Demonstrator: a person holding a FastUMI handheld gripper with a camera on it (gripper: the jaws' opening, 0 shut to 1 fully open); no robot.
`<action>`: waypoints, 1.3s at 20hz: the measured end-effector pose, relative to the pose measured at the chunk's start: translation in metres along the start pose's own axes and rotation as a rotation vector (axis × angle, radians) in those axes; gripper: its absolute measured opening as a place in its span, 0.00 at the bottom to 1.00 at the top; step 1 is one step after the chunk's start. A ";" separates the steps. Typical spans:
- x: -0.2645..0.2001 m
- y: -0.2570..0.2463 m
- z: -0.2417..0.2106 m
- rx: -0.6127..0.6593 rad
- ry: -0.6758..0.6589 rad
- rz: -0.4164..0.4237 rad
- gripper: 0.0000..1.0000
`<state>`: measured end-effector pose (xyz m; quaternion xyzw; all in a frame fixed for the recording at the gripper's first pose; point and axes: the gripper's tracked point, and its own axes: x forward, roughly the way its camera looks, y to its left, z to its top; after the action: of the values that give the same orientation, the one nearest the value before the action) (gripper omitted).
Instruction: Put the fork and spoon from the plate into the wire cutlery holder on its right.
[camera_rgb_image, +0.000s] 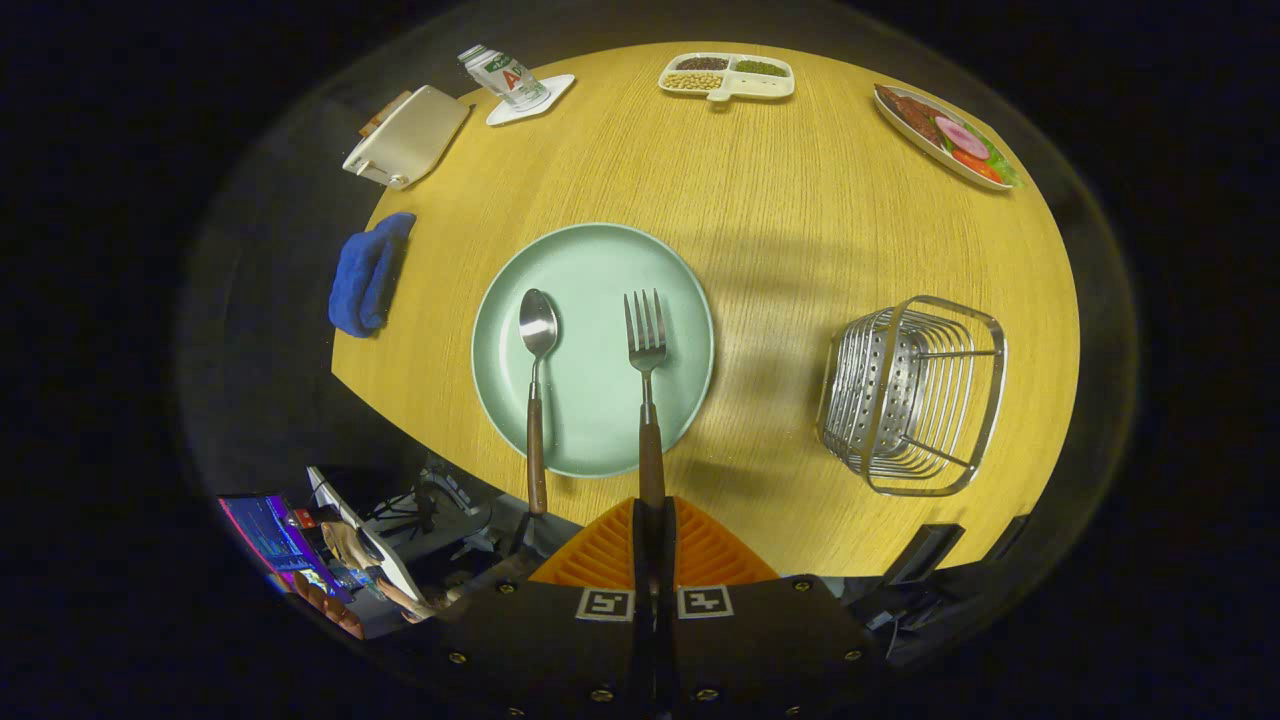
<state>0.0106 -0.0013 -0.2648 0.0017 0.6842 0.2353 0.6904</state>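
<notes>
Tabletop, fork (648, 385) handle between jaws

Your one camera rides on the gripper (655, 520), high above the counter (780, 230), looking steeply down along the fingers at the plate (592, 400).

**Lighting and image quality, gripper view**

Warm overhead light is falling evenly on the table (760, 180); its centre is reading bright and sharp. A broad soft shadow is lying across the wood beside the plate (590, 270). The spoon (537, 330) is glinting. Fisheye distortion is bending the table's edges; surroundings are falling dim.
</notes>
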 end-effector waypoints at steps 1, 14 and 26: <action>-0.013 -0.005 -0.003 -0.018 0.015 -0.007 0.02; -0.127 -0.100 -0.038 -0.091 0.104 -0.191 0.02; -0.099 -0.130 -0.030 -0.101 0.270 -0.234 0.02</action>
<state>0.0286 -0.1593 -0.2157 -0.1443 0.7535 0.1855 0.6140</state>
